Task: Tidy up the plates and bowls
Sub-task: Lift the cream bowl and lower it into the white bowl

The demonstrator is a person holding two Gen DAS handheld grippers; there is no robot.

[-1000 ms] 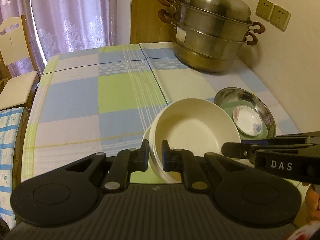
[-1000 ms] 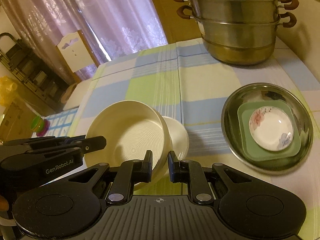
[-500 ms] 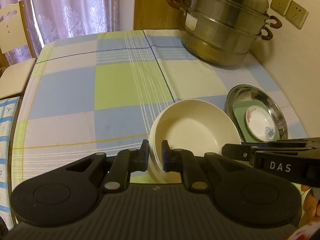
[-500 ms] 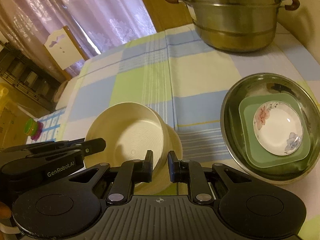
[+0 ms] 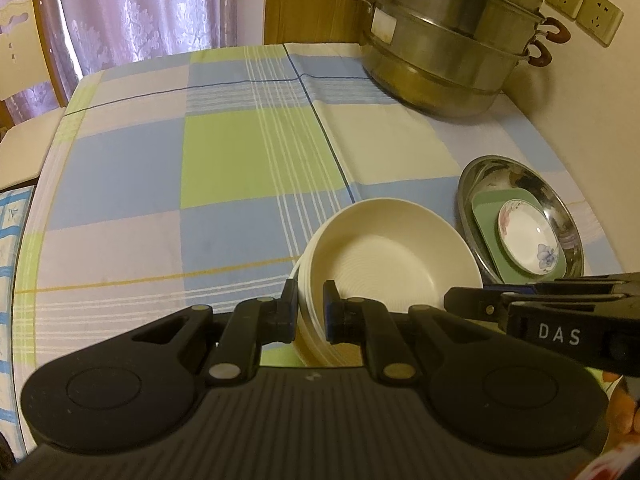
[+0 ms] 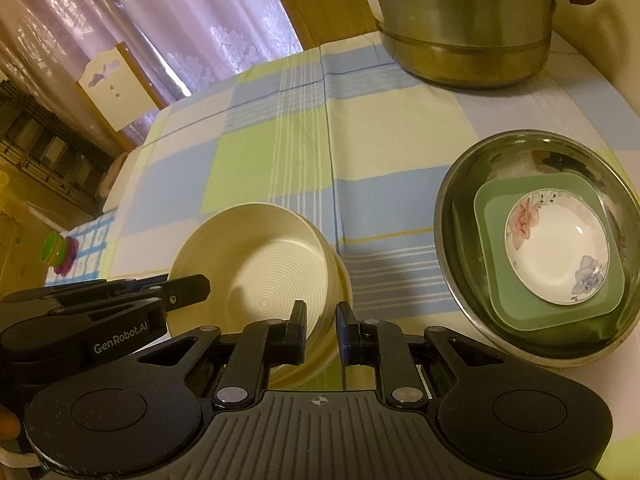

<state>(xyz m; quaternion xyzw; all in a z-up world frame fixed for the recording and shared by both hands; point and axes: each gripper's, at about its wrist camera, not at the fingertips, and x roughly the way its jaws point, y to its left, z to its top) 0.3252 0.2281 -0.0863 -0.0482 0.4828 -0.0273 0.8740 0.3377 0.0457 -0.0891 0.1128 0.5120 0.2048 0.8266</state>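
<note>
A cream ribbed bowl is held by both grippers, one on each side of its rim. My left gripper is shut on its near left rim. My right gripper is shut on its near right rim. A second cream dish shows just under the bowl. To the right a steel basin holds a green square plate with a small flowered white dish on it.
A big stacked steel steamer pot stands at the back right by the wall. The checked tablecloth covers the table. A chair stands beyond the left edge.
Both grippers have lowered the cream bowl over the smaller cream dish, which is now nearly hidden under it. The views have moved forward and to the right.
</note>
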